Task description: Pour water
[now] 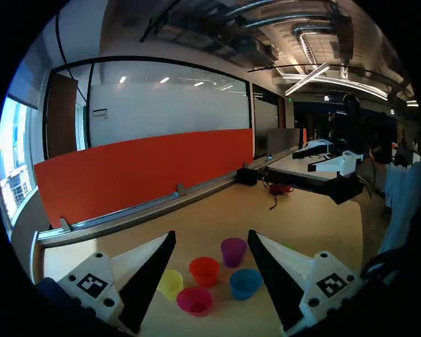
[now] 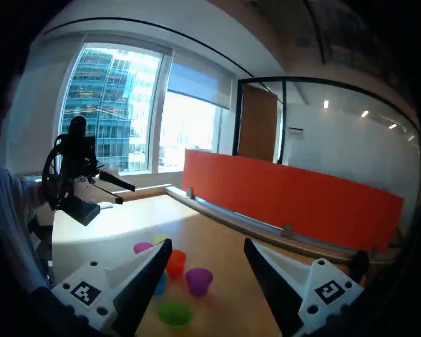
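Observation:
Several small plastic cups stand in a cluster on the wooden table (image 1: 300, 219). In the left gripper view I see a yellow cup (image 1: 170, 282), an orange cup (image 1: 204, 271), a purple cup (image 1: 233, 251), a blue cup (image 1: 245, 282) and a pink cup (image 1: 194, 300). My left gripper (image 1: 210, 232) hovers above them, open and holding nothing. In the right gripper view the orange cup (image 2: 175, 262), purple cup (image 2: 199, 281) and a green cup (image 2: 175, 313) lie below my right gripper (image 2: 207, 241), which is also open and holding nothing. Whether any cup holds water I cannot tell.
A long orange divider panel (image 1: 149, 168) on a metal rail runs along the table's far edge. Black gear with a red cable (image 1: 280, 188) lies at the far end. A person's sleeve (image 2: 14, 224) is at the left, with large windows (image 2: 115, 112) behind.

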